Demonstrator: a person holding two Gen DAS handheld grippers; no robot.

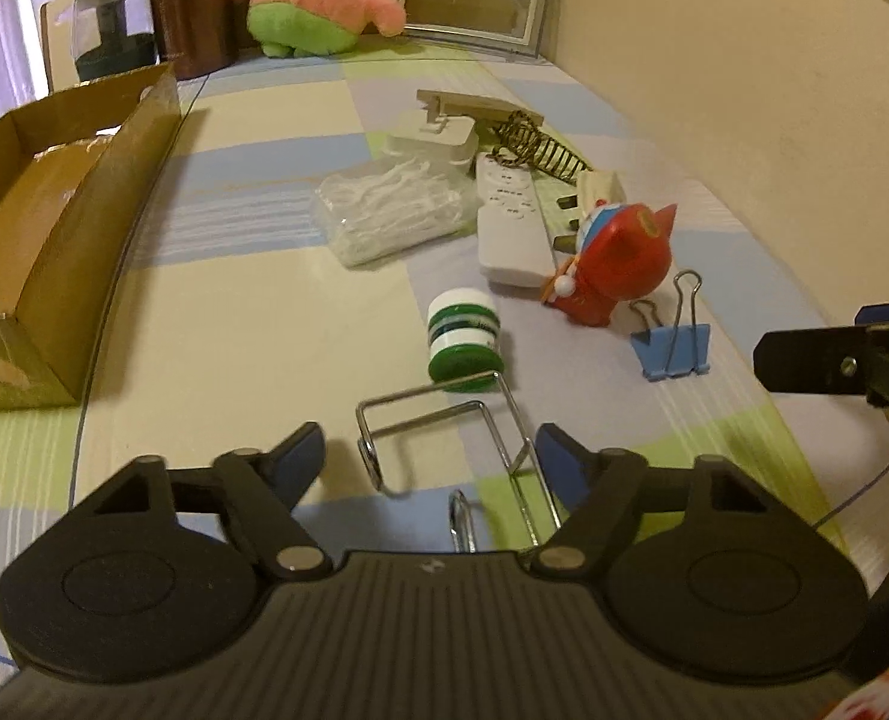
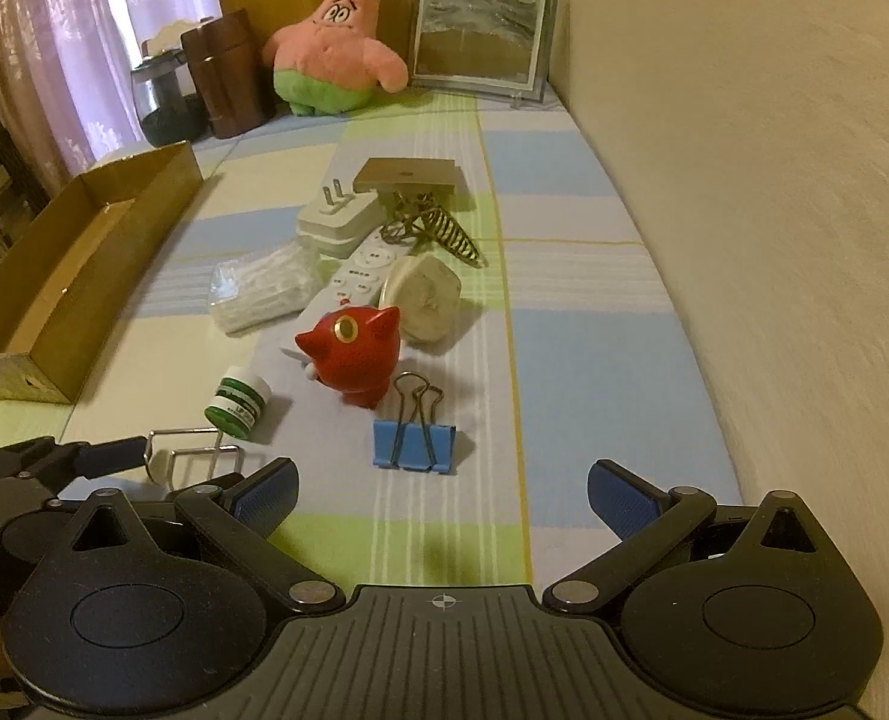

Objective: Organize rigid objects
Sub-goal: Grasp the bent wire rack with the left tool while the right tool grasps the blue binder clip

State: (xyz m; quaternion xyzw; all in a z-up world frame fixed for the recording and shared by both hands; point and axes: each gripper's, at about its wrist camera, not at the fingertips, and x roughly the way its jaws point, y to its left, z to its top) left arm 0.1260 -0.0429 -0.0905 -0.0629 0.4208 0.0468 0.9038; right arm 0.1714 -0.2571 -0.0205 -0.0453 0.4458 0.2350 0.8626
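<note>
My left hand-held gripper (image 1: 432,462) is spread, with the chrome wire hook (image 1: 438,450) lying between its blue pads, and neither pad presses on the wire yet. No earlier picture lets me speak of how the jaws got here, so I go by what shows: the right pad sits just beside the hook's long leg, the left pad stands apart from the curled end.

The hook rests flat on the bench (image 1: 234,330), at about six o'clock from the green-and-white jar (image 1: 465,336), whose base touches or nearly touches the hook's far bar. The cardboard box (image 1: 54,240) waits open at ten o'clock (I judge it the likely place for the rigid things).

To do this well, I would centre the pads on the two parallel legs rather than on the loop, since thin wire will pivot if pinched at one point. I should close slowly and low, pads almost brushing the bench, and watch that the jar is not nudged and set rolling.

My right hand-held gripper (image 2: 441,498) is spread and empty, with the blue binder clip (image 2: 414,447) just ahead at twelve o'clock. I would hold it clear of the left one's path to the box.
</note>
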